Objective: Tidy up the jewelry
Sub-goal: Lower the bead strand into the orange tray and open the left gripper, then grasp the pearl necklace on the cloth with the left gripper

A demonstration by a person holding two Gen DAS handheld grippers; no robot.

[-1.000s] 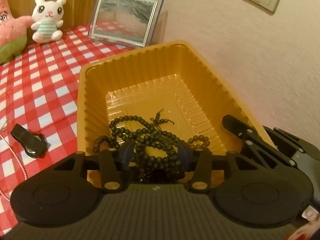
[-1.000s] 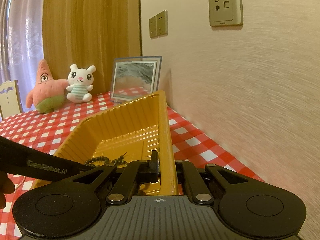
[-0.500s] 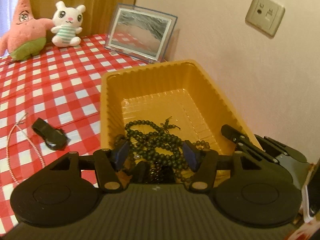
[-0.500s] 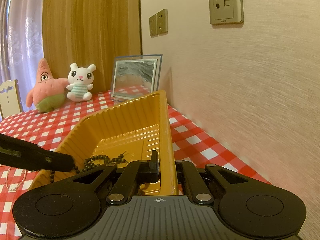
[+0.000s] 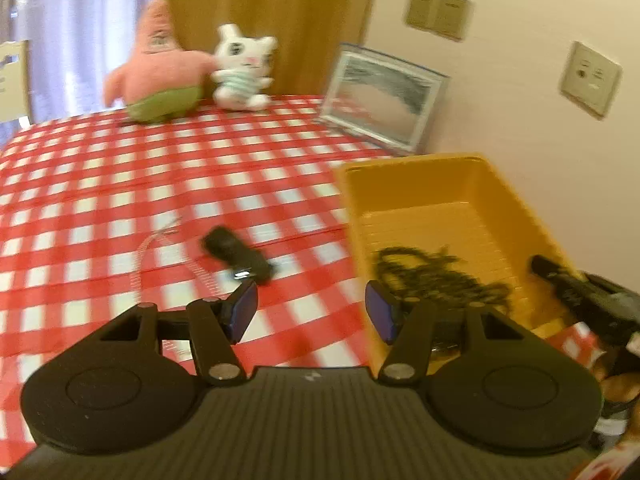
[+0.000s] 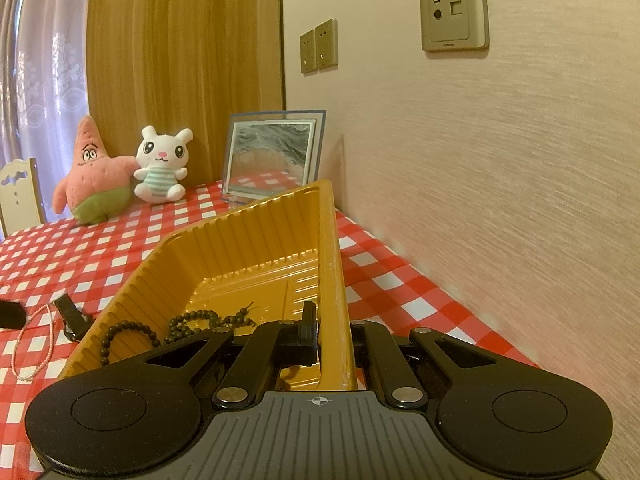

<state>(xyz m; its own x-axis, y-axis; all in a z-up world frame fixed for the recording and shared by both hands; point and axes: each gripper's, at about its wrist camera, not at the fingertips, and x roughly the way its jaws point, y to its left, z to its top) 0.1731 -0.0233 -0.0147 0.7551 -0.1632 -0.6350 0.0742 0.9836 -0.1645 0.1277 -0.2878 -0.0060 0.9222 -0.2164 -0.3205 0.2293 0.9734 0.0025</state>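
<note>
A yellow ribbed tray (image 5: 516, 200) (image 6: 248, 240) stands on the red checked table by the wall. Dark bead strings (image 5: 440, 276) (image 6: 192, 322) lie in its near end. My left gripper (image 5: 312, 312) is open and empty, over the table beside the tray's left wall. In front of it lie a black clip (image 5: 236, 256) (image 6: 72, 316) and a thin pale bead necklace (image 5: 140, 264) (image 6: 32, 340). My right gripper (image 6: 330, 336) is shut on the tray's right wall and shows in the left wrist view (image 5: 580, 296).
A pink star plush (image 6: 94, 172), a white bunny plush (image 6: 160, 166) and a framed picture (image 6: 274, 152) stand at the back of the table. The wall runs close along the tray's right side. A chair back (image 6: 18, 188) is at far left.
My left gripper has let go of the dark beads, which now lie in the tray. It has risen, opened wider and swung left toward the clip and necklace. The right gripper has not moved.
</note>
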